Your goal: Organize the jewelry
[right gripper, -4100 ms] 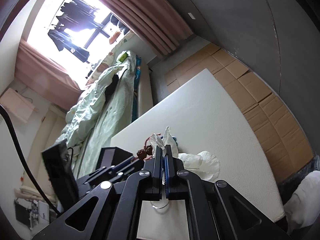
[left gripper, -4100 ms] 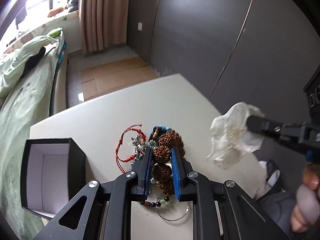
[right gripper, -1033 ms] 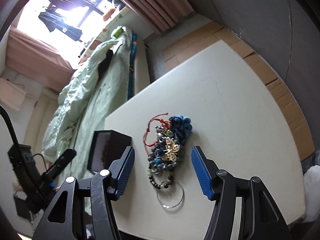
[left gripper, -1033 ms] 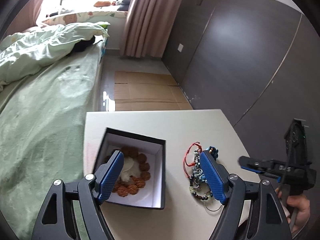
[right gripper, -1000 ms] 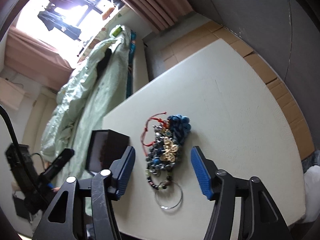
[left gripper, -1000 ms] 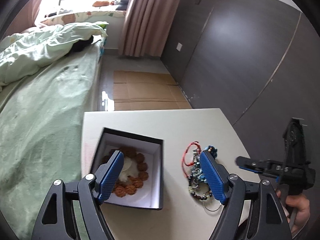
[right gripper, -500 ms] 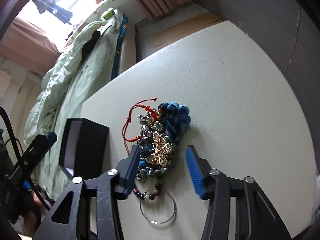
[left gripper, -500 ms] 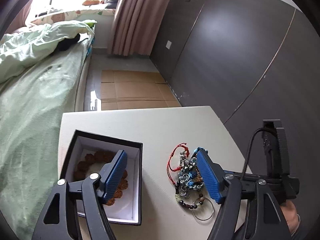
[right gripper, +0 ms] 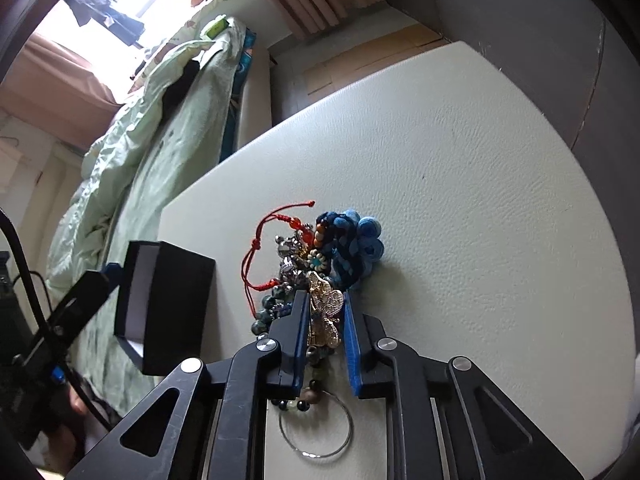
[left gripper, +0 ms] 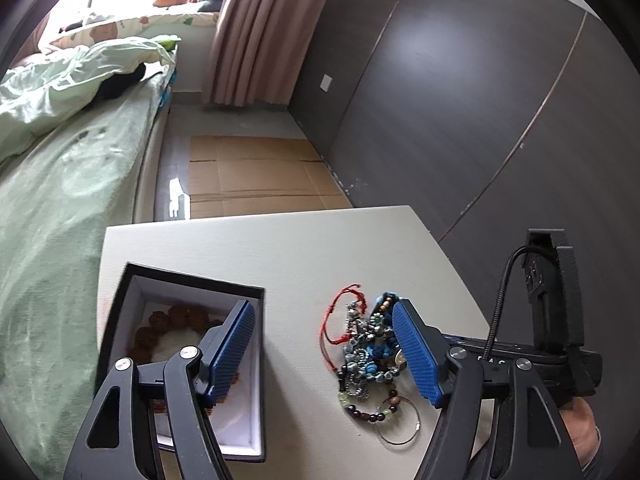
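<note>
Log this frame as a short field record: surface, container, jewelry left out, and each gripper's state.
surface: pale table
container: black box with white lining, open, holding a brown bead bracelet
loose jewelry: tangled pile beside the box, including a red cord bracelet, a blue knotted piece and a wire ring
left gripper: open, above box and pile, holding nothing
right gripper: jaws narrowed around a gold filigree piece; whether it is clamped cannot be told

No text, label or number is legible in either view.
</note>
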Available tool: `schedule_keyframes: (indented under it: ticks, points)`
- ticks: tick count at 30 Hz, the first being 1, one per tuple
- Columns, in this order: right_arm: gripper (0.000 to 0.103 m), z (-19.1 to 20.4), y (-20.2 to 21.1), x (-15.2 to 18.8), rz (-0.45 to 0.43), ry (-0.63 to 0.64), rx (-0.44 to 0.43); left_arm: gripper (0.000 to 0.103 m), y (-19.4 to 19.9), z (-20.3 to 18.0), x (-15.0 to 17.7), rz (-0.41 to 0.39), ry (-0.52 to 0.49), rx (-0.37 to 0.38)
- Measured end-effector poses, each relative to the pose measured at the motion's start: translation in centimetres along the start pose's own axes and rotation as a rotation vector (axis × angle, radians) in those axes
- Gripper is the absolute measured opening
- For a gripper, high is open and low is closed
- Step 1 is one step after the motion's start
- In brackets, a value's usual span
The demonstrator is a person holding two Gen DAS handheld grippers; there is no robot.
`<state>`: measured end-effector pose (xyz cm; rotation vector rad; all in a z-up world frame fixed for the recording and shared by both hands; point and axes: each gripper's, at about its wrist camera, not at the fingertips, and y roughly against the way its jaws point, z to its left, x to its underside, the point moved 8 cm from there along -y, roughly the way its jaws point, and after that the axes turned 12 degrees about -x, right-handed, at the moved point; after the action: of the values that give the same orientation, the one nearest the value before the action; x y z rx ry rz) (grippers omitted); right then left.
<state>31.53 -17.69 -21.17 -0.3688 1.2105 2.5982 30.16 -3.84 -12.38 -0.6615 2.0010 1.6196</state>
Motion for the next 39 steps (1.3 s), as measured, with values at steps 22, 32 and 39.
schedule_keyframes:
  ticks: [22, 32, 39]
  points:
    - [0.012, -2.6, 5.6, -1.2, -0.114, -0.074, -0.071, 0.067, -4.2, -6.0, 3.9, 0.147, -0.184, -0.015]
    - [0.012, -3.9, 6.8, -1.8, -0.141, -0.097, -0.079, 0.067, -6.3, -7.3, 6.8, 0.225, -0.297, -0.055]
    - [0.012, -4.0, 6.9, -1.7, -0.141, -0.1, -0.084, 0.052, -7.3, -6.8, 7.1, 0.249, -0.241, -0.031]
